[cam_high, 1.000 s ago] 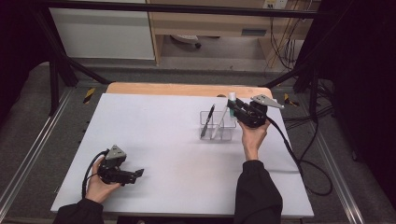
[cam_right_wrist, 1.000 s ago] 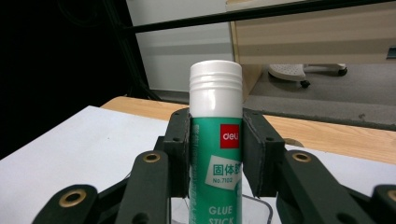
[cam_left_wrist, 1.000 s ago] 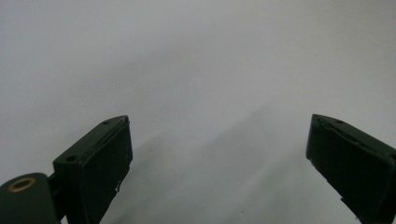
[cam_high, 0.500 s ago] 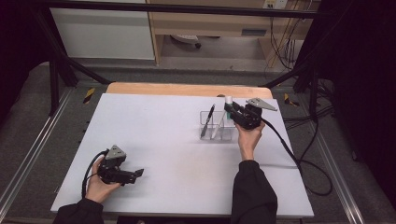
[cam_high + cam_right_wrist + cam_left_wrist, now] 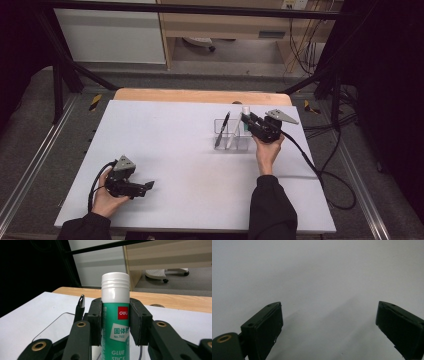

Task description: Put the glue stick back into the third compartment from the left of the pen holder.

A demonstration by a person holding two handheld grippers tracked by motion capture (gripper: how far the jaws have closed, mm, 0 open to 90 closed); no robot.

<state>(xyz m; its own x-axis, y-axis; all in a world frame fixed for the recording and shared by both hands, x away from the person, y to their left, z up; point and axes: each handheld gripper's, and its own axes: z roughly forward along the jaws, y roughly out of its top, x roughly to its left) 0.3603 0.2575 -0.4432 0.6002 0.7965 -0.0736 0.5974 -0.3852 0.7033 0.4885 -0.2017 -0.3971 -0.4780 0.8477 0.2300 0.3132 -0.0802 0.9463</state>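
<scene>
Two grippers are seen, one in each hand, and one glue stick (image 5: pixel 115 317) is counted, together with one clear holder (image 5: pixel 231 135) and two pens inside it: a dark pen (image 5: pixel 222 130) and a light pen (image 5: pixel 233 134), both leaning. The glue stick is clamped upright between the pads of the right gripper (image 5: pixel 115 322), at the far right part of the white table (image 5: pixel 190 175), just at the right end of the clear holder; whether it is already inside a compartment or just over the rim cannot be told. In the right gripper view the tip of the dark pen is seen just to the left of the jaws, close beside them, and the rim of the holder is seen below. A wooden edge (image 5: pixel 200 95) is seen behind the white surface, and black cables are lying on the floor at the right. The glue stick is shown with a green body, a white ribbed cap, a small red label and the printed words "GLUE STICK". The left gripper (image 5: pixel 137 187) is rested on the table at the near left, well apart from the holder; its jaws are spread wide and nothing is held between them, only the bare white surface.
</scene>
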